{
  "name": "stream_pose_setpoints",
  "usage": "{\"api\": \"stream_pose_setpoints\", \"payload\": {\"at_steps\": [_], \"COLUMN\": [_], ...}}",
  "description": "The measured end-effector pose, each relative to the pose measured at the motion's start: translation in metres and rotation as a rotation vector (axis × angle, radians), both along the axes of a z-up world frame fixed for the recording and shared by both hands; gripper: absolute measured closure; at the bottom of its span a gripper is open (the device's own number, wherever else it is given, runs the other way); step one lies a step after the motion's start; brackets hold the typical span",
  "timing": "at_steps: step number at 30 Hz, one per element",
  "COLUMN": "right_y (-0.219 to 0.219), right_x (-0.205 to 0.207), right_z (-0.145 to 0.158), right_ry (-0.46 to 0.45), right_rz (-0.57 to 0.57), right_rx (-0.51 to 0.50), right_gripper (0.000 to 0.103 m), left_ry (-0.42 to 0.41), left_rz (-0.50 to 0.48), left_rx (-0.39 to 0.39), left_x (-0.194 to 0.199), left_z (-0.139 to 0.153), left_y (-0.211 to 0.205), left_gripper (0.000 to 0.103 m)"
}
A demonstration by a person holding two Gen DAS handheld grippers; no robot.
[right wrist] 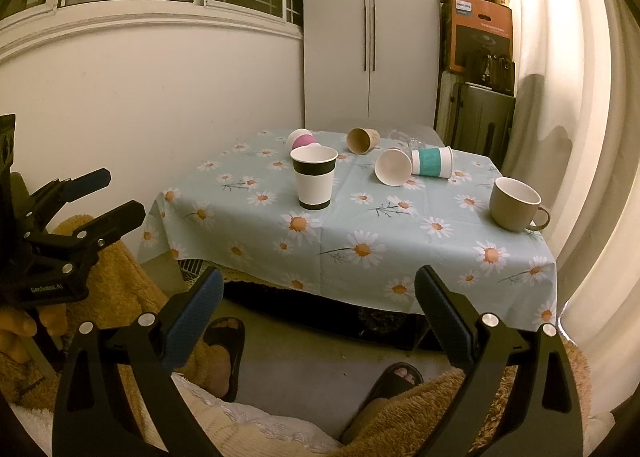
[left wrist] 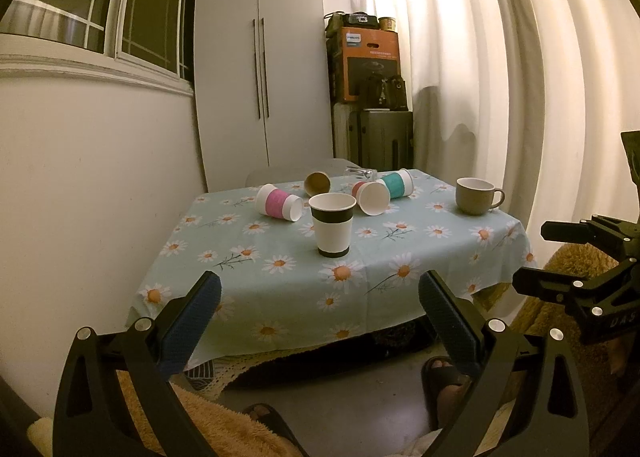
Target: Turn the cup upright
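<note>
On the daisy tablecloth [left wrist: 280, 297] [right wrist: 400, 241] a black-banded white paper cup [left wrist: 332, 225] [right wrist: 314, 177] stands upright. Several cups lie on their sides behind it: a pink-sleeved cup [left wrist: 279, 202] [right wrist: 303, 140], a brown cup [left wrist: 317, 182] [right wrist: 362, 140], a red cup with its white mouth toward me [left wrist: 371, 196] [right wrist: 393, 166], and a teal-sleeved cup [left wrist: 396, 184] [right wrist: 433, 163]. My left gripper [left wrist: 320, 299] [right wrist: 116, 197] is open and empty, held before the table's near edge. My right gripper [right wrist: 318, 297] [left wrist: 532, 257] is open and empty, also short of the table.
A beige mug [left wrist: 476, 195] [right wrist: 516, 205] stands upright at the table's right. A clear glass [left wrist: 360, 173] [right wrist: 408, 141] lies at the back. A white wardrobe [left wrist: 260, 69], stacked boxes [left wrist: 368, 65] and curtains [left wrist: 520, 77] surround the table. My sandalled feet [right wrist: 224, 353] are below.
</note>
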State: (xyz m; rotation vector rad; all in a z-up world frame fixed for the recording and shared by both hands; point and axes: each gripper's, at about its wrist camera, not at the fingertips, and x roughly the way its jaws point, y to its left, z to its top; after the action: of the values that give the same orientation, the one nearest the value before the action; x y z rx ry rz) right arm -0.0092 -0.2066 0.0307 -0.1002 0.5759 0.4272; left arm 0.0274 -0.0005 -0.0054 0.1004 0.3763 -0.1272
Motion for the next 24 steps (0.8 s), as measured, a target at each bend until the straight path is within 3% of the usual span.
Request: {"api": "stream_pose_setpoints", "payload": {"at_steps": [24], "right_y": [-0.001], "right_x": [0.0005], "right_z": [0.0002], "right_ry": [0.003], "right_rz": [-0.001], "right_rx": [-0.006], "right_gripper": [0.008], "left_ry": [0.0], "left_rz": [0.0], "left_rx": [0.0], "left_x": [-0.0003], "left_z": [-0.0004], "left_y": [-0.0002], "left_gripper": [0.006]}}
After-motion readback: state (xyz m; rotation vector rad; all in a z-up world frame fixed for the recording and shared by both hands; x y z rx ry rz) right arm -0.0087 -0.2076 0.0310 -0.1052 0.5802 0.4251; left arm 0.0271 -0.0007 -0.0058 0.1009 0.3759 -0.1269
